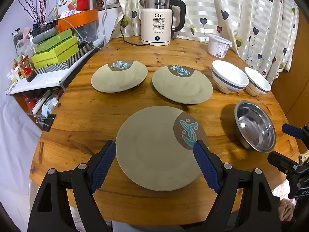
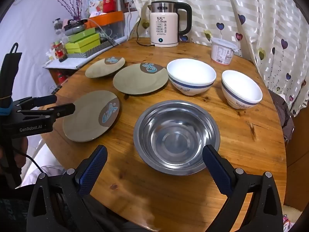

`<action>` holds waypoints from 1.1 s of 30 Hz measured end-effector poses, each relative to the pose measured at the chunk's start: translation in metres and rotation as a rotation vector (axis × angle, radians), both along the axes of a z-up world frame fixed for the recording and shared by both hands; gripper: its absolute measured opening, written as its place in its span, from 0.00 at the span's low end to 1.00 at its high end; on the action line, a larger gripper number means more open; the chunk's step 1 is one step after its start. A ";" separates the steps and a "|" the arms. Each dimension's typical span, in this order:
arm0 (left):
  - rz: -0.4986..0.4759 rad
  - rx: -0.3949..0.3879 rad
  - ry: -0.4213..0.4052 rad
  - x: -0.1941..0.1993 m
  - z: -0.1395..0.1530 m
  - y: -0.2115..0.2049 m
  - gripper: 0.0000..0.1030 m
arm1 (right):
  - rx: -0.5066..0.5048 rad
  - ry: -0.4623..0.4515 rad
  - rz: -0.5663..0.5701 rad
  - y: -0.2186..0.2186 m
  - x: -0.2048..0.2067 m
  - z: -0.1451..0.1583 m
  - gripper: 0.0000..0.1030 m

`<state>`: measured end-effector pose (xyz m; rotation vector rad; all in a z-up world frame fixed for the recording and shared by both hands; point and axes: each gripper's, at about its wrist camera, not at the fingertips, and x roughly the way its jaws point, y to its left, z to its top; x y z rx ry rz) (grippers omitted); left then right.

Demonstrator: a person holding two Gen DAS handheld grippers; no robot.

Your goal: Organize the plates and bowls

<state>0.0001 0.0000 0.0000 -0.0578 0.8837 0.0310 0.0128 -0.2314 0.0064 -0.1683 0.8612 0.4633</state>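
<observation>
Views: my left wrist camera frames the near plate (image 1: 154, 150), my right the steel bowl (image 2: 176, 135) | Jaws: left gripper (image 1: 154, 164) and right gripper (image 2: 154, 166) both spread wide, holding nothing | Items: three green plates, two white bowls (image 2: 191, 75) and the steel bowl sit apart on the table (image 2: 241, 135).

Round wooden table (image 2: 241, 135), three olive plates (image 1: 154, 148) along its left side, steel bowl (image 2: 176, 135) near front edge, two white bowls (image 2: 191, 75) right, kettle (image 2: 164, 29) and tub (image 2: 223, 51) at far edge.
</observation>
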 end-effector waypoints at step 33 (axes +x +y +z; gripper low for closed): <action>0.014 0.096 -0.002 -0.006 0.001 -0.005 0.80 | 0.004 0.001 0.002 0.001 0.002 -0.001 0.96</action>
